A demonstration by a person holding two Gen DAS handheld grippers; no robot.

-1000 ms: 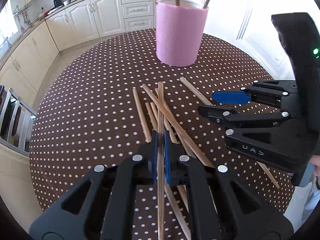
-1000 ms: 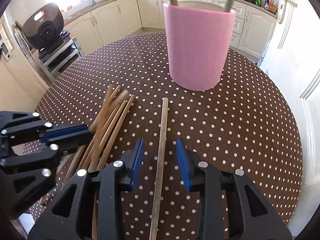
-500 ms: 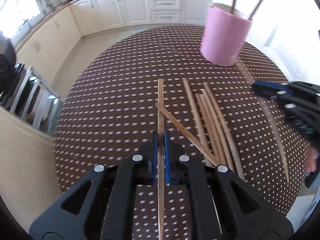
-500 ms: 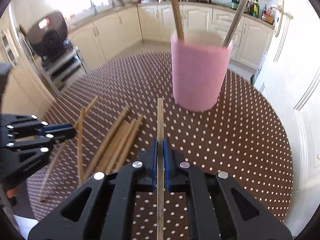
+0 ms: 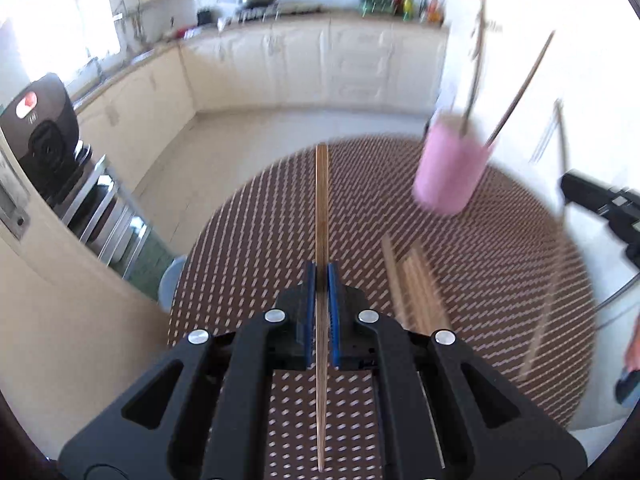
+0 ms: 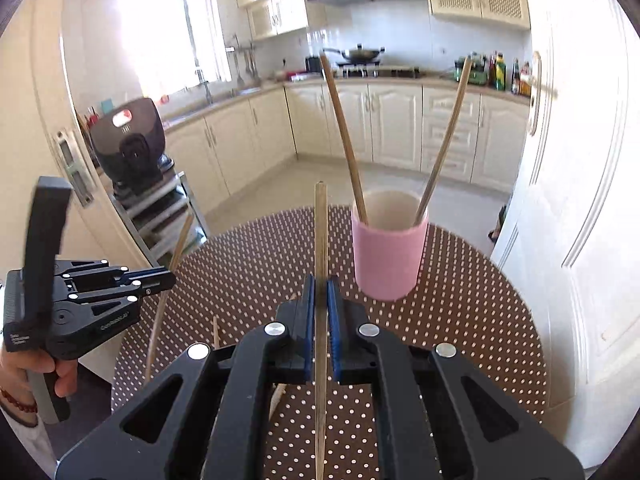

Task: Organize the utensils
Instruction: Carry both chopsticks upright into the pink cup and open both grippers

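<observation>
My left gripper [image 5: 321, 280] is shut on a wooden chopstick [image 5: 321, 208], lifted clear of the brown dotted table [image 5: 248, 248]. My right gripper [image 6: 320, 292] is shut on another chopstick [image 6: 320, 236], also raised off the table. In the right wrist view the left gripper [image 6: 166, 276] hangs at the left with its chopstick [image 6: 156, 328] slanting down. The pink cup [image 6: 388, 260] stands upright ahead and slightly right of the right gripper, with two chopsticks [image 6: 344, 132] leaning in it. Several loose chopsticks [image 5: 416, 288] lie on the table between the grippers.
A black appliance [image 6: 128, 144] sits on a metal rack left of the table. A white door [image 6: 580, 160] stands close to the table's right edge. Kitchen cabinets [image 6: 400, 128] line the far wall. A hand [image 6: 24, 364] holds the left gripper's handle.
The right gripper's jaws closed on the single chopstick. Both grippers then rose from the table with their chopsticks, and the views tilted up toward the kitchen.
</observation>
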